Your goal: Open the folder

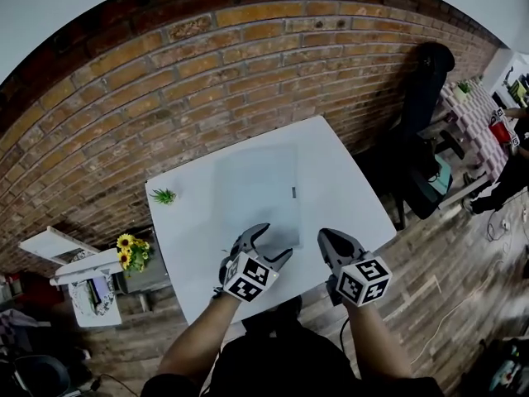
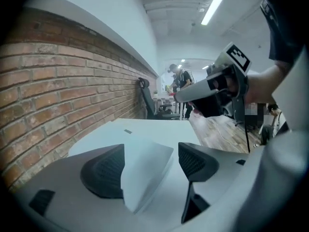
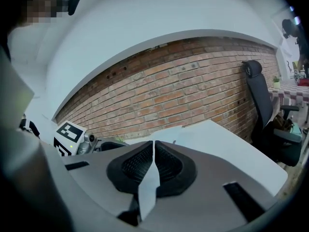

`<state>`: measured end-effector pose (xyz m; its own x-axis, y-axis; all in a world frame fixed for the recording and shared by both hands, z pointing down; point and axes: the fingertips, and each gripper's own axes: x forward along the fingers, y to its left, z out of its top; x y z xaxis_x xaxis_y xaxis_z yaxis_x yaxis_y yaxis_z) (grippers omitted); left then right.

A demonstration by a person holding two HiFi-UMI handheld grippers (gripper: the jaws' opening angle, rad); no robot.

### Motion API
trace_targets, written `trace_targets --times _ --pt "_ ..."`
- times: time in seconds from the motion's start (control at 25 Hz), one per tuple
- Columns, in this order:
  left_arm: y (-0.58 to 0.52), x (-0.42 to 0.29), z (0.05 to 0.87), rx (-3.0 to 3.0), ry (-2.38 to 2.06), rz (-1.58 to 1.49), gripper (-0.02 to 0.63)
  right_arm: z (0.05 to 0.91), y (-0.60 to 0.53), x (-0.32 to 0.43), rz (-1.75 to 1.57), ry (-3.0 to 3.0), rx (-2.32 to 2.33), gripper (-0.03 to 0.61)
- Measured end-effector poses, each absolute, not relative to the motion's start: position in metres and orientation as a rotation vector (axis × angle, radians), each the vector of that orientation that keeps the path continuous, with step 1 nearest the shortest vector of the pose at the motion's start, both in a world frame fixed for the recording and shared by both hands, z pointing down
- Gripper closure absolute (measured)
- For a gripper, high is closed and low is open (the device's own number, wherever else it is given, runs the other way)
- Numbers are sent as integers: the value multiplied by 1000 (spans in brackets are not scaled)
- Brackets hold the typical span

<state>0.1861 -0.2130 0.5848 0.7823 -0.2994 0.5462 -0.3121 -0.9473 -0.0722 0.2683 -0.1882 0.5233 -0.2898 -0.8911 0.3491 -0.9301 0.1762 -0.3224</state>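
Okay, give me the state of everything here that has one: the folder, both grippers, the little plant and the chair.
folder: lying on the table, not swung open yet.
left gripper: open, a folder corner between the jaws, not pressed.
right gripper: shut on a thin edge of the folder.
small plant: upright on the table.
office chair: empty.

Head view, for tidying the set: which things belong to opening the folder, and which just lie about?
Job in hand: folder; left gripper, open around a folder corner; right gripper, shut on the folder; table under it.
Lying about: plant; sunflowers; chair.
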Motion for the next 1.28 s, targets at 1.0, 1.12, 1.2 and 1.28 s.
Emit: trace_targets --times 1.0,1.12,1.2,1.28 --pt "-225 204 612 3089 -595 1303 423 537 -191 270 782 -2391 1770 560" --pt "-228 201 602 3113 -660 1295 435 534 -195 270 773 -2406 1749 560" --pt "-231 198 594 3129 -730 1277 458 533 -198 269 772 -2417 1733 560" --pt "-236 194 583 3140 -808 1239 477 533 -200 267 771 -2429 1717 560"
